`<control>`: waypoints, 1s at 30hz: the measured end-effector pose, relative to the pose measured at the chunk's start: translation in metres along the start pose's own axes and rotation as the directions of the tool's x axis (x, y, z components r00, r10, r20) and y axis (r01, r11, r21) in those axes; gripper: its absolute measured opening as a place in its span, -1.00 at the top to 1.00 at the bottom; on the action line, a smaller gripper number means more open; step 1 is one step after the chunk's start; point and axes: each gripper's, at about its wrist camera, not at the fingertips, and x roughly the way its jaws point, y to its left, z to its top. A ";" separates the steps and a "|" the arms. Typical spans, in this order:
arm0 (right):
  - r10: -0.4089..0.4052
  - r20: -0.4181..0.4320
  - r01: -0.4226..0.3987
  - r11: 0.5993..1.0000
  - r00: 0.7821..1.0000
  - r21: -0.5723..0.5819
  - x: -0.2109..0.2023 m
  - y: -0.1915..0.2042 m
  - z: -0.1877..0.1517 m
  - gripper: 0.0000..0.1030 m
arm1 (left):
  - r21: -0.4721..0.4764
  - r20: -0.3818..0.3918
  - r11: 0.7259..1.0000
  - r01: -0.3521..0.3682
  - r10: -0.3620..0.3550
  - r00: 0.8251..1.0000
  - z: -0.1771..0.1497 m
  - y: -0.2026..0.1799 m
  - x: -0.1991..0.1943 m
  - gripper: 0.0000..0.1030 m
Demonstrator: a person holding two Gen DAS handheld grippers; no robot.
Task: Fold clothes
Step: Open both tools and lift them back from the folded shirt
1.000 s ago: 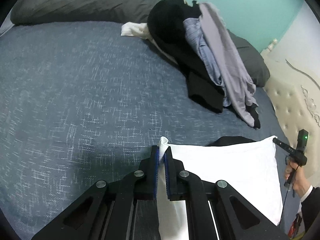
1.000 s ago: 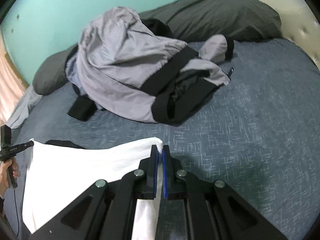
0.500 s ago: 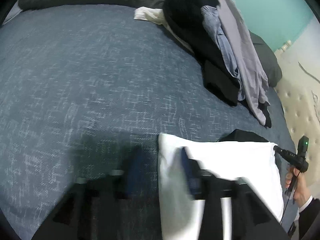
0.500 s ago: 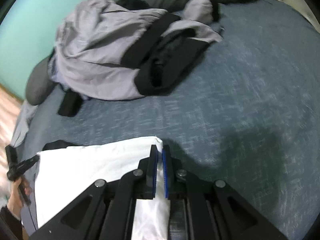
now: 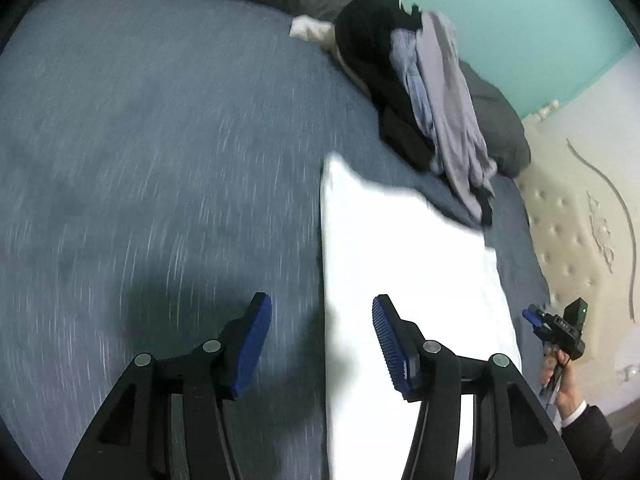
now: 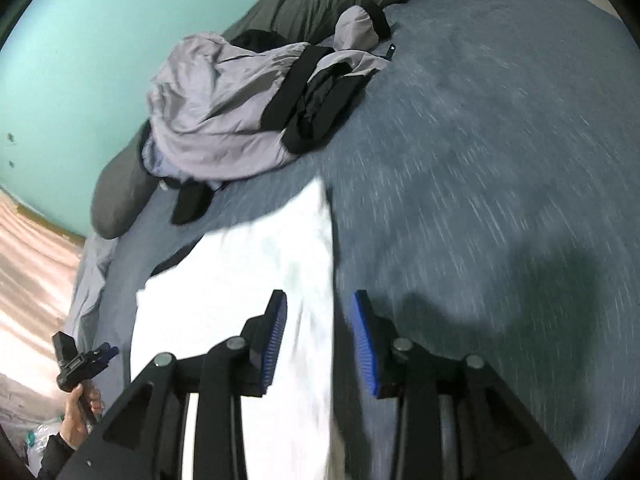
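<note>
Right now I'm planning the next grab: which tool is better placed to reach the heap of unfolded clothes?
Hard to call; slightly the left tool: the clothes heap lies nearer its side, beyond the white cloth. Both tools' jaws are opening, pressing on nothing.

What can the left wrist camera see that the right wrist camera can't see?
Only the left wrist view shows the cream padded headboard and a small white cloth at the far end of the clothes pile.

Only the right wrist view shows the pink curtain and the grey jacket's black bands.

Both show the blue bedspread, the white folded garment lying flat, the clothes pile, dark pillows, and the turquoise wall. The left gripper and right gripper both have jaws opening, gripping nothing.
</note>
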 end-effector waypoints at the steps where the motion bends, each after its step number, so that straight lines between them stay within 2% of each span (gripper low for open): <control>1: 0.015 -0.010 -0.015 1.000 1.000 0.000 -0.008 0.000 -0.013 0.35 | -0.005 -0.014 1.000 -0.001 0.001 1.000 -0.013 0.002 -0.004 -0.10; 6: 0.050 -0.069 -0.052 0.998 0.996 -0.026 -0.043 0.003 -0.075 0.35 | -0.029 -0.043 0.999 0.030 -0.031 0.999 -0.066 0.006 -0.024 -0.10; 12: 0.058 -0.134 -0.062 0.998 0.989 -0.032 -0.062 -0.004 -0.129 0.35 | -0.054 -0.064 0.997 0.046 -0.050 0.997 -0.104 0.007 -0.034 -0.10; 18: 0.100 -0.143 -0.100 0.995 0.985 0.009 -0.067 -0.009 -0.152 0.38 | -0.068 -0.076 0.997 0.047 -0.053 0.996 -0.129 0.008 -0.041 -0.10; 20: 0.081 -0.154 -0.081 0.997 0.985 0.002 -0.065 -0.008 -0.157 0.56 | -0.074 -0.078 0.996 0.049 -0.054 0.995 -0.134 0.008 -0.041 -0.10; 21: 0.091 -0.149 -0.089 0.996 0.985 0.017 -0.065 -0.010 -0.158 0.70 | -0.075 -0.080 0.996 0.048 -0.054 0.995 -0.135 0.007 -0.039 -0.10; 23: 0.105 -0.139 -0.102 0.994 0.985 0.033 -0.065 -0.011 -0.160 0.84 | -0.077 -0.084 0.996 0.046 -0.052 0.995 -0.139 0.008 -0.038 -0.10; 25: 0.098 -0.131 -0.095 0.995 0.987 0.025 -0.066 -0.010 -0.160 0.93 | -0.073 -0.088 0.996 0.042 -0.048 0.995 -0.142 0.008 -0.036 -0.08; 28: 0.091 -0.120 -0.090 0.996 0.989 0.015 -0.072 -0.009 -0.160 0.95 | -0.064 -0.078 0.998 0.018 -0.023 0.997 -0.145 0.008 -0.035 -0.06; 30: 0.086 -0.118 -0.087 0.996 0.989 -0.002 -0.076 -0.007 -0.159 0.95 | -0.068 -0.071 0.997 0.033 -0.038 0.997 -0.146 0.008 -0.034 0.21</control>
